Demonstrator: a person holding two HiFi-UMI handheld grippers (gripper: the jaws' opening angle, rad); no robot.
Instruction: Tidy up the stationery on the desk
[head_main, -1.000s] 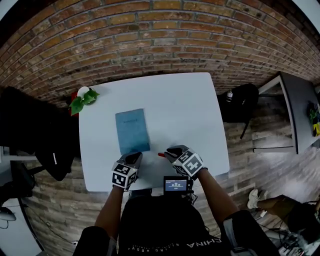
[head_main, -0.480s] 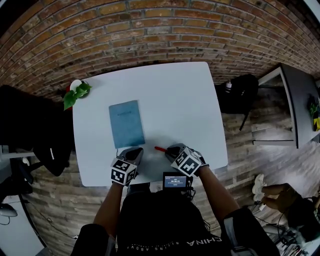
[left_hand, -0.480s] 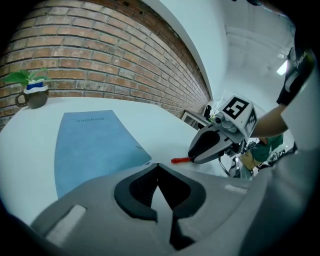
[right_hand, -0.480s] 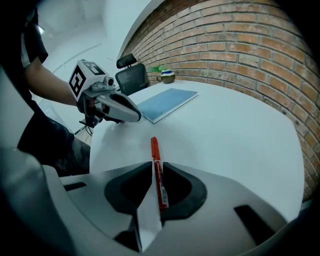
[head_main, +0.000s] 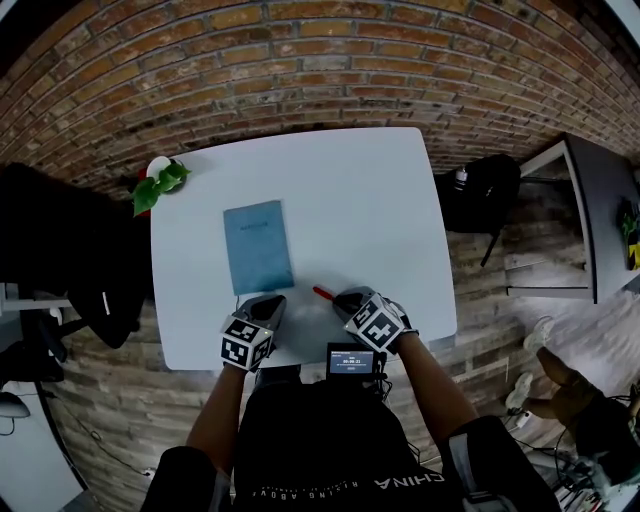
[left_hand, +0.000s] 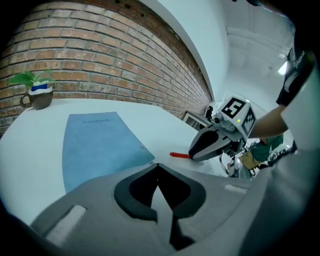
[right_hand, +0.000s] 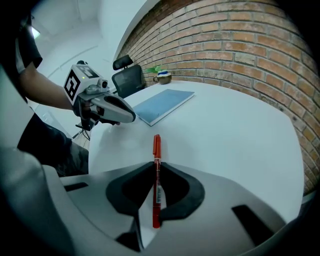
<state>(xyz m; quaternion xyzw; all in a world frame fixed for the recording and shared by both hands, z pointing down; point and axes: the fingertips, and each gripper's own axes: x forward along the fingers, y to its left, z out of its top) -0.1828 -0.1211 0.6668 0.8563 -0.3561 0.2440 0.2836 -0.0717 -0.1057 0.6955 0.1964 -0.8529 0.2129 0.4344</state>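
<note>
A red pen (right_hand: 156, 150) lies on the white table (head_main: 340, 200), pointing away from me. My right gripper (right_hand: 156, 164) has just been closing, and its jaws now pinch the pen's rear half. In the head view the pen's cap (head_main: 322, 293) sticks out ahead of the right gripper (head_main: 340, 297). A blue notebook (head_main: 258, 246) lies flat left of centre. My left gripper (head_main: 272, 300) rests shut and empty just below the notebook's near edge (left_hand: 97, 142). In its own view the left gripper's (left_hand: 157, 165) jaws meet with nothing between them.
A mug with a green plant (head_main: 158, 182) stands on the table's far left corner. A black office chair (right_hand: 125, 77) stands past the table's left side. A dark bag (head_main: 480, 200) sits on the floor at the right. The brick wall runs behind the table.
My right gripper has sunk a little onto the red pen and its jaws have narrowed around it. The left gripper and the notebook have stayed put.
</note>
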